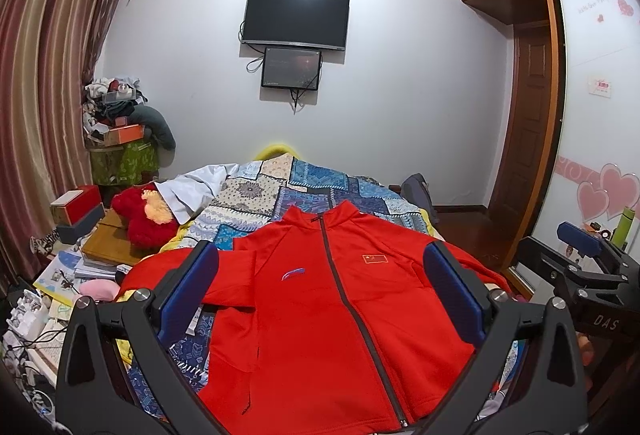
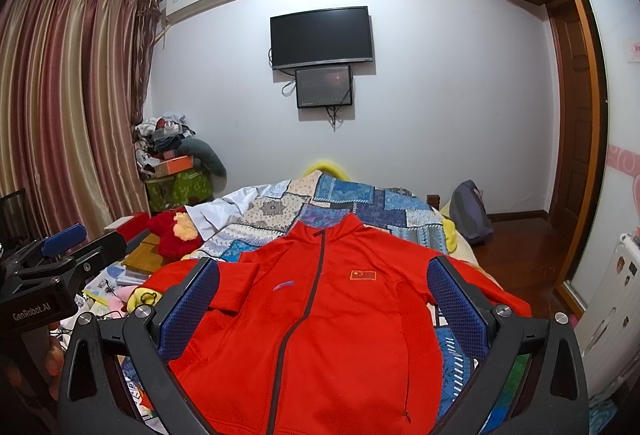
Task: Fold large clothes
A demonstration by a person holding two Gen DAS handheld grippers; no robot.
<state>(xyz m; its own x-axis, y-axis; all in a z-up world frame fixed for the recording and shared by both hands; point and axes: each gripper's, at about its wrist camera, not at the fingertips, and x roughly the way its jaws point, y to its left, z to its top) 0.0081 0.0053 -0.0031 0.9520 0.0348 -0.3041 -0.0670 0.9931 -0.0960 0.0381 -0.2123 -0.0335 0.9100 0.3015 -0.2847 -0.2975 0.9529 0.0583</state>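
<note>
A large red zip-up jacket (image 1: pixel 320 299) (image 2: pixel 320 315) lies flat, front up, on a bed with a blue patchwork quilt (image 1: pixel 280 191) (image 2: pixel 340 195). Its collar points away from me and both sleeves spread out to the sides. My left gripper (image 1: pixel 320 267) hovers above the jacket's chest, open, nothing between its blue pads. My right gripper (image 2: pixel 322 277) hangs likewise above the chest, open and empty. The right gripper (image 1: pixel 580 251) shows at the right edge of the left wrist view. The left gripper (image 2: pixel 60 239) shows at the left edge of the right wrist view.
A red plush toy (image 1: pixel 144 215) and a cluttered side table with books and boxes (image 1: pixel 80 235) lie left of the bed. A piled stool (image 1: pixel 120 139) stands by the curtain. A grey backpack (image 2: pixel 470 213) leans at the bed's far right. A wardrobe door (image 1: pixel 592 155) is at the right.
</note>
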